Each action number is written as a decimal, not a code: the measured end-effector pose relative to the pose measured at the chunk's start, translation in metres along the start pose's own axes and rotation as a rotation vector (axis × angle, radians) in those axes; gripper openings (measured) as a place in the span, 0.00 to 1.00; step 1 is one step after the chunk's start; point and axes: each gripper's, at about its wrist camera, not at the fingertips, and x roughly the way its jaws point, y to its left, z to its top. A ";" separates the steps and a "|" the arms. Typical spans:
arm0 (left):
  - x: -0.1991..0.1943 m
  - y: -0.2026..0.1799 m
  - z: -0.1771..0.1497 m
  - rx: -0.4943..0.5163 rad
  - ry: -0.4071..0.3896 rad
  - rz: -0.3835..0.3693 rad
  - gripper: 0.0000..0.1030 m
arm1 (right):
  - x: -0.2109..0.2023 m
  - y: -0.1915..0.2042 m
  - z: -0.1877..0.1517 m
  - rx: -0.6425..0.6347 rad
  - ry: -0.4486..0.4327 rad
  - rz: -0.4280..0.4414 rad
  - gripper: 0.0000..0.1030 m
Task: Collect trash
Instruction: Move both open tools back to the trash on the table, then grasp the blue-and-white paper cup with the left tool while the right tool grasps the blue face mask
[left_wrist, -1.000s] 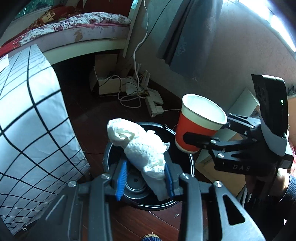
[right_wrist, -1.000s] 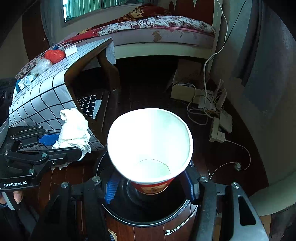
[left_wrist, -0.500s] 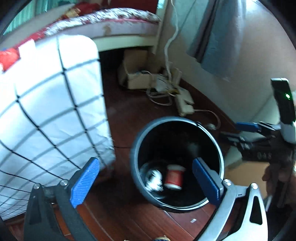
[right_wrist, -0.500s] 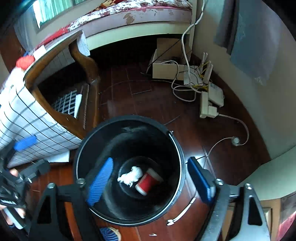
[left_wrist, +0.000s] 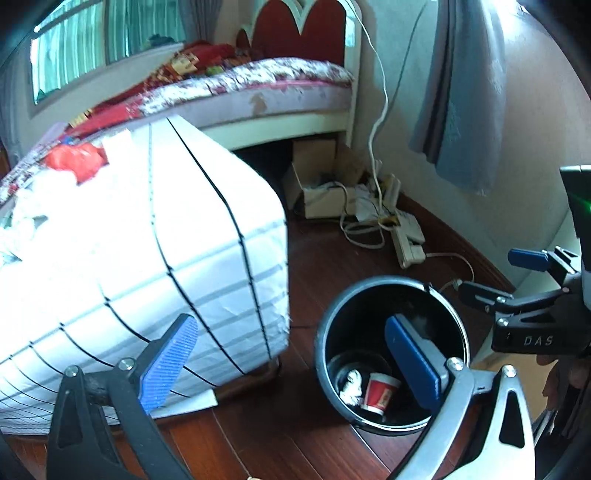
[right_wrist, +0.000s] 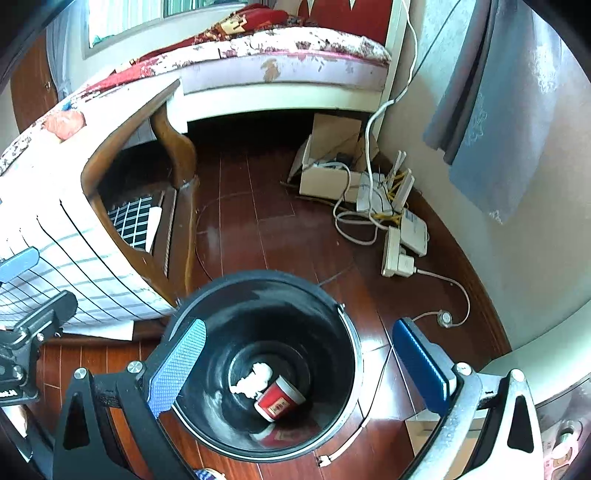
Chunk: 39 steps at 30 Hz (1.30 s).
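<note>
Blue-padded left gripper (left_wrist: 291, 362): jaws spread wide, nothing between them, poised above the floor between the cloth-draped table (left_wrist: 166, 236) and the black bin (right_wrist: 354, 354). Right gripper (right_wrist: 303, 365): jaws likewise fully apart and empty, directly over the bin mouth. Red paper cup (right_wrist: 279, 399): on its side at the bin bottom, long axis slanting, open end apparently towards the lower left. Crumpled tissue (right_wrist: 255, 378): touching the cup, on its upper-left side. Remaining trash on the table top (left_wrist: 74, 162) lies up and left of the left gripper, the nearer claw.
</note>
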 end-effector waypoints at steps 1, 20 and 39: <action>0.001 0.000 0.004 -0.008 -0.007 0.010 0.99 | -0.004 0.003 0.002 -0.003 -0.012 0.003 0.99; -0.055 0.066 0.030 -0.097 -0.143 0.167 0.99 | -0.056 0.079 0.046 -0.044 -0.191 0.113 0.99; -0.098 0.188 0.000 -0.258 -0.182 0.358 0.99 | -0.066 0.214 0.085 -0.182 -0.250 0.285 0.99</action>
